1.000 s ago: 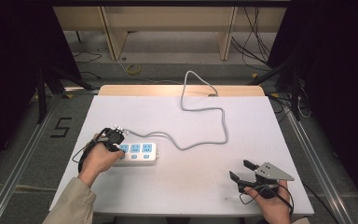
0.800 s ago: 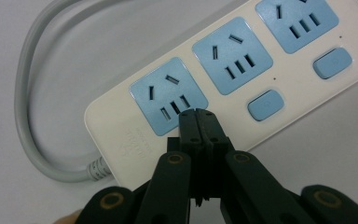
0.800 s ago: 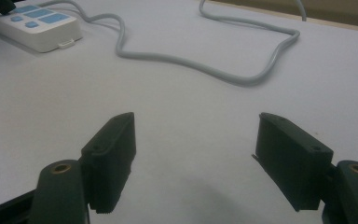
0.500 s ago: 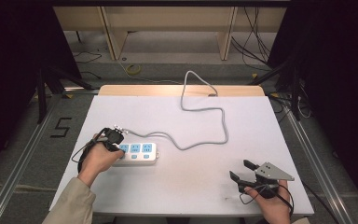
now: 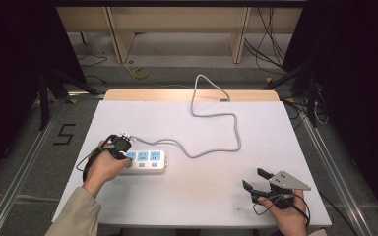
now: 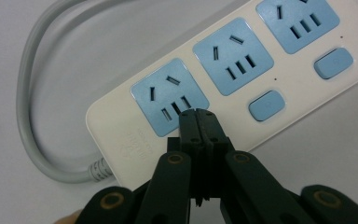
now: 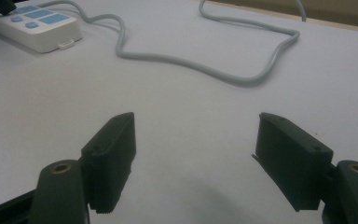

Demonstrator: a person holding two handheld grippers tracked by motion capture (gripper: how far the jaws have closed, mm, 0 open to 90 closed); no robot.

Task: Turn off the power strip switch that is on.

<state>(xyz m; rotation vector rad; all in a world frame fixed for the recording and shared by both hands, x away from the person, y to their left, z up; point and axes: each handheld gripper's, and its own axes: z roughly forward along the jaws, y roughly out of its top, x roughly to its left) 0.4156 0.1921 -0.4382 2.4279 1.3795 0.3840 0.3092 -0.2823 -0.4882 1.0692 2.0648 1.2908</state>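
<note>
A white power strip (image 5: 144, 162) with three blue socket faces and blue switches lies at the table's left side. Its grey cable (image 5: 215, 129) snakes back over the far edge. My left gripper (image 5: 122, 150) is shut with nothing in it, and its tips (image 6: 198, 116) press down at the lower edge of the strip's (image 6: 223, 84) end socket (image 6: 169, 95), over where that socket's switch sits. My right gripper (image 5: 257, 182) rests open near the front right of the table. From it the strip (image 7: 35, 28) and cable (image 7: 242, 70) lie far ahead, with bare table between its jaws (image 7: 193, 154).
The white table (image 5: 192, 196) has a wooden strip along its far edge (image 5: 192, 95). Beyond it stand wooden shelf legs and loose cables on the floor. A floor mark "5" (image 5: 64, 133) lies left of the table. Metal rails run along both sides.
</note>
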